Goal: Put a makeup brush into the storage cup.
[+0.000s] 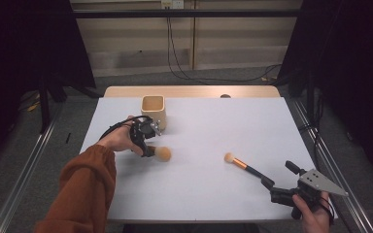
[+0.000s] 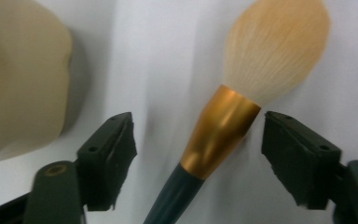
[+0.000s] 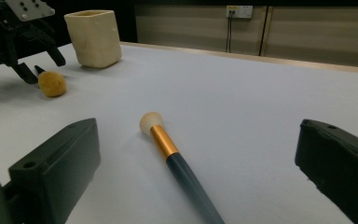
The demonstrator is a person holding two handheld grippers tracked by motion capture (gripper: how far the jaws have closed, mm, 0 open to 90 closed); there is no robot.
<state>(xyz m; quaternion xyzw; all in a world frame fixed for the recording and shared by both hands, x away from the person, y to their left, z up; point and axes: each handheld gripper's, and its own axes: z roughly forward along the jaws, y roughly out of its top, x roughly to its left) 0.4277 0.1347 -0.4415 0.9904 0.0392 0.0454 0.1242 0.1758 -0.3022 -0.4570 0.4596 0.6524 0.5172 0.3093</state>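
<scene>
A big powder brush (image 2: 270, 51) with a fluffy orange head, gold ferrule and dark handle lies on the white table (image 1: 209, 126). My left gripper (image 2: 198, 135) straddles its ferrule, one jaw on each side, pads not pressing; in the high view this left gripper (image 1: 150, 150) sits just left of the brush head (image 1: 163, 154). A smaller brush (image 1: 243, 165) lies right of centre, pale tip pointing left. My right gripper (image 1: 279, 174) stands open at its handle end, and the right gripper view has the smaller brush (image 3: 168, 144) running up between its wide jaws.
A beige square cup (image 1: 153, 109) stands upright just behind the left gripper, its wall close beside the left jaw (image 2: 18, 79). The table's front edge lies near the right hand. A wooden strip borders the far edge.
</scene>
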